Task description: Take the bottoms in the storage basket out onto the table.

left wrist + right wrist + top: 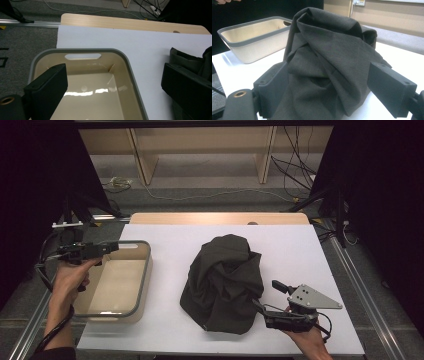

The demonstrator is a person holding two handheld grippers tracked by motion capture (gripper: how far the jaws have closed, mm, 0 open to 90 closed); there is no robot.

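A dark grey cloth [223, 279] lies in a crumpled heap in the middle of the white table top. My right gripper [266, 295] sits at its right front edge, open, one jaw on each side of the cloth's [324, 50] near folds; the right gripper [329, 80] has not closed on the fabric. At the left stands a beige bin [146, 280] with a grey rim, nothing inside it. My left gripper [102, 248] hovers over the bin's back left corner. In the left gripper view the left gripper [113, 75] is open wide above the bin [130, 70].
The white sheet [300, 250] covers the table, and a wooden strip [210, 218] shows along its back edge. Metal rails [367, 300] run down both sides. Cables and wooden furniture legs [142, 165] are on the floor behind.
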